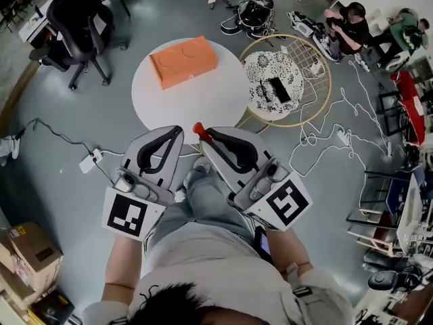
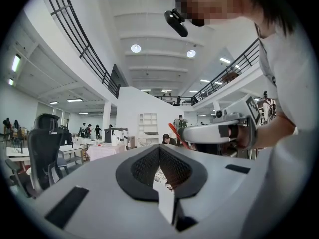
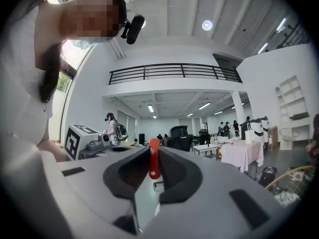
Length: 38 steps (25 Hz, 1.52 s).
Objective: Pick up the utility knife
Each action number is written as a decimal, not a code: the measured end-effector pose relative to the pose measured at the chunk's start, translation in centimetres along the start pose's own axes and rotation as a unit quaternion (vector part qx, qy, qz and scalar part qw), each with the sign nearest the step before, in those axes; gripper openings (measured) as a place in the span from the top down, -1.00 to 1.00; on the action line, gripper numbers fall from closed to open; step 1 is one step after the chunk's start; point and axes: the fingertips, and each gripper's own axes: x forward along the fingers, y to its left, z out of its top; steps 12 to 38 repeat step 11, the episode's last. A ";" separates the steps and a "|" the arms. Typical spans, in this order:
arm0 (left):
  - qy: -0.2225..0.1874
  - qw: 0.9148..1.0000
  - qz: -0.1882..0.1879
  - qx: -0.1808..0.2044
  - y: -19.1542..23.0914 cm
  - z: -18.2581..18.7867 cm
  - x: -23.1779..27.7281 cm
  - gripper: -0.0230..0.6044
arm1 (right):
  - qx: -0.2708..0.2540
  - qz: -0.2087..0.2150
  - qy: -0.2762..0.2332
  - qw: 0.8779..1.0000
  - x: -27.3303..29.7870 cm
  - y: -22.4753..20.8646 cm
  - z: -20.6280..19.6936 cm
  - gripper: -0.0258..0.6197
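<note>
Up over the near edge of the round white table (image 1: 203, 93), my right gripper (image 1: 206, 135) is pinching the slim red utility knife (image 3: 154, 159) near the jaw tips. My left gripper (image 2: 159, 152) is closed on nothing. Thin hold, so any jolt could swivel the knife loose and drop it.

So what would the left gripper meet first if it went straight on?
Probably nothing close: the left gripper points level, above the white round table, and its view shows open room ahead. Depth is unclear.
</note>
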 end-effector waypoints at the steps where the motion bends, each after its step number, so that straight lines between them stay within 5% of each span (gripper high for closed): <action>1: -0.001 1.000 0.000 0.001 0.0 0.1 0.0 0.89 | -0.001 0.000 -0.002 1.000 0.0 0.0 0.1 0.75; 38: -0.005 1.000 -0.002 0.009 -0.3 0.8 -0.6 0.89 | -0.004 0.006 -0.011 1.000 0.0 1.1 0.9 0.75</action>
